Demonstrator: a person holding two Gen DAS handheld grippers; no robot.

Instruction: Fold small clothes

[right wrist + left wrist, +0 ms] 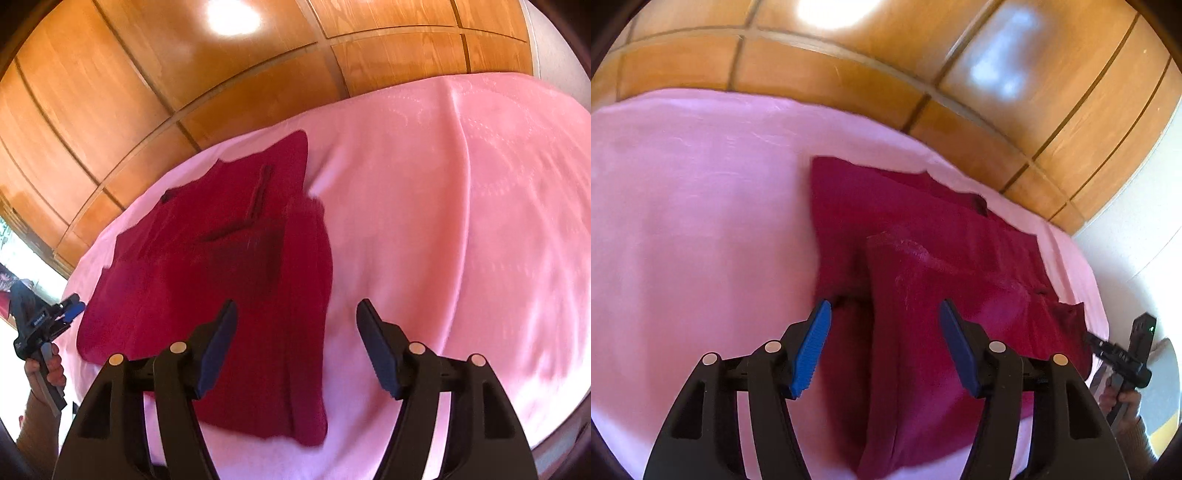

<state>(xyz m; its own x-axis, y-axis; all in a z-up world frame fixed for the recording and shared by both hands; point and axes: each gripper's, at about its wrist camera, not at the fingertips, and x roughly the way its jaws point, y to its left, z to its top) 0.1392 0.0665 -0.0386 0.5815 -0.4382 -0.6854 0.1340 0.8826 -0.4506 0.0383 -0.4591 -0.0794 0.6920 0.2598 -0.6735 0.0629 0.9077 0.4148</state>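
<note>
Wood-panelled wall (849,74) behind a pink-sheeted bed (683,221): the red garment (923,295) lies partly folded, long axis near-to-far, directly under the left gripper (884,347), left of the right gripper (295,347); both jaws apart, empty.

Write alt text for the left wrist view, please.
A dark red knitted garment, partly folded, lies on a pink bedsheet. The left gripper hangs open above it, holding nothing. Glossy wooden wardrobe doors stand behind.
</note>
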